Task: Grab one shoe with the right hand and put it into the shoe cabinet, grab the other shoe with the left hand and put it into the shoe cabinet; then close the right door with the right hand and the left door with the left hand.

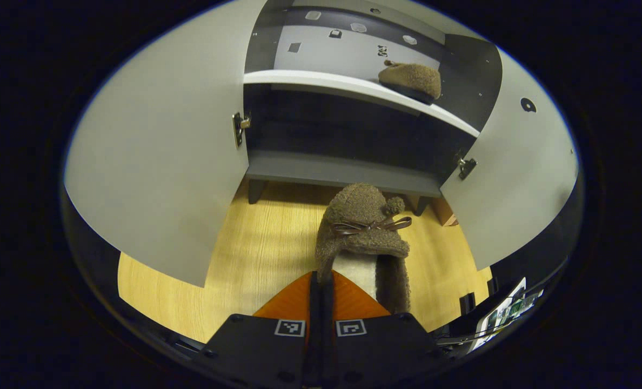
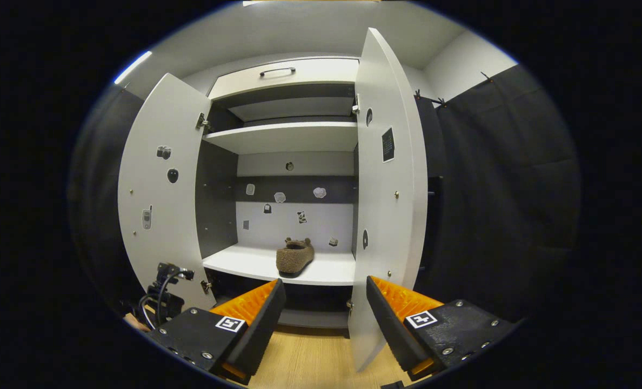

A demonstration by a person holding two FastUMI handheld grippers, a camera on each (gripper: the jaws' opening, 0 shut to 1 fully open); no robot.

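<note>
Left gripper (image 1: 321, 283): fingers pressed together on the heel collar of a brown fuzzy slipper with a bow (image 1: 365, 237), held above the light wooden floor (image 1: 256, 254) before the white two-door shoe cabinet (image 1: 348, 89). Right gripper (image 2: 323, 310): fingers spread wide, nothing held. Matching brown slipper (image 2: 295, 256) sits on the white cabinet shelf (image 2: 256, 263). Left door (image 2: 161, 189) and right door (image 2: 388, 183) both stand open. Judgement: first shoe done; remaining are placing the second shoe, then closing both doors.

The left gripper (image 1: 321, 302) points down and forward with its jaws drawn together, nipping the heel edge of a slipper (image 1: 364, 243). The right gripper (image 2: 323, 319) is held level, jaws spread wide apart with nothing between them.
</note>
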